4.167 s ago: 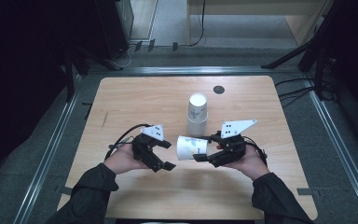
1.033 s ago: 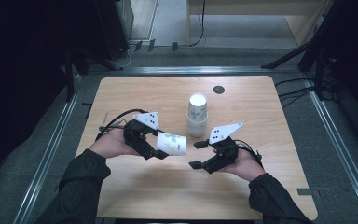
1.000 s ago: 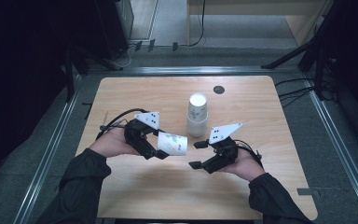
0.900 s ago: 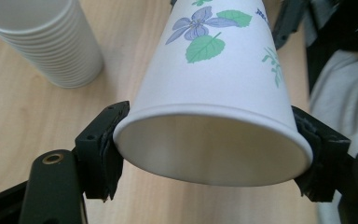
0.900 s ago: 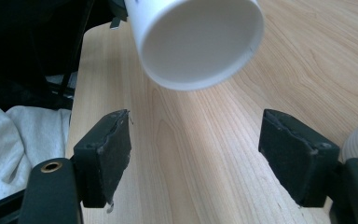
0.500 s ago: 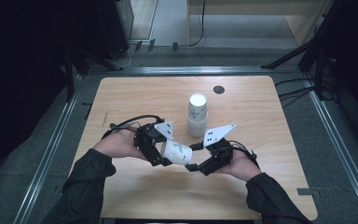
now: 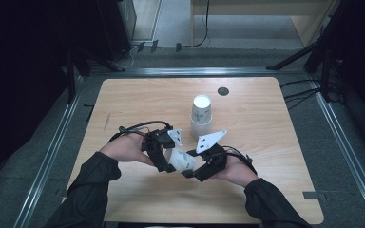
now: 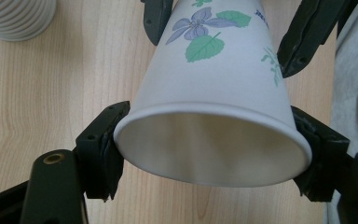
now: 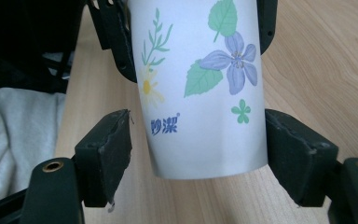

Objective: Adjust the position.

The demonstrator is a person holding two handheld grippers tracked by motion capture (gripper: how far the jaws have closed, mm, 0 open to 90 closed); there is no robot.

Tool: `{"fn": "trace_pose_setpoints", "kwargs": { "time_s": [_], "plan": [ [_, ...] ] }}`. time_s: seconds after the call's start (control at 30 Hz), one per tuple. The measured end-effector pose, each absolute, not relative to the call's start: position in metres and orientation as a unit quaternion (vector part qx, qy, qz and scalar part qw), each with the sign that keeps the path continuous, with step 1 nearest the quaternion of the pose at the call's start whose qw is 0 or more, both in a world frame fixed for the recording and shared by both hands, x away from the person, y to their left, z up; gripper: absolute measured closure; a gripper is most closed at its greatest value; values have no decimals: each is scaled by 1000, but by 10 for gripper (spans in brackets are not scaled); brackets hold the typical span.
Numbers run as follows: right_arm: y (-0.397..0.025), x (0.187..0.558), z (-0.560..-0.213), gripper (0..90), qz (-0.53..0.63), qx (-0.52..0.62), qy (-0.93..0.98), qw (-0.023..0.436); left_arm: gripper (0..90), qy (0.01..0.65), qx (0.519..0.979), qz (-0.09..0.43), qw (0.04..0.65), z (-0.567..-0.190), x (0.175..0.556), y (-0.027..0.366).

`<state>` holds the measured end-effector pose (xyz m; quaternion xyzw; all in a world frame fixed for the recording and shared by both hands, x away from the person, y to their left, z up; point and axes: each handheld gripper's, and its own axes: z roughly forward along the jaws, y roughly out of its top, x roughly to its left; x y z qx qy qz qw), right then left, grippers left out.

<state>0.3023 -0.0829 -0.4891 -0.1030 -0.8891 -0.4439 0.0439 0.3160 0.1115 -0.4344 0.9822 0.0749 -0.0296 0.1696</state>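
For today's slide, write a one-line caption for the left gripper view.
Left gripper clamps a floral paper cup by its rim, above the wooden table.

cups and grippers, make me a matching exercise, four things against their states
1 flowered cup
2 cup stack
3 left gripper
4 right gripper

a upside down on the table
b clamped on the rim
c open around the base
d on its side between both grippers

Pairs: 1-d, 2-a, 3-b, 4-c
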Motion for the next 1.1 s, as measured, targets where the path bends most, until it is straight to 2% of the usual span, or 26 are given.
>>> {"fn": "trace_pose_setpoints", "kwargs": {
  "time_s": [0.47,0.57,0.7,1.1],
  "plan": [
    [-77,300,-491,338,-438,-86,-894,39,240,57,982,-34,174,-437,313,107],
    [-78,300,-490,339,-439,-82,-894,35,214,47,979,-25,197,-435,312,110],
    [-82,300,-486,339,-446,-84,-891,34,129,58,974,-22,216,-431,313,115],
    [-101,305,-474,339,-475,-101,-874,21,126,99,951,-48,289,-428,319,143]
  ]
}}
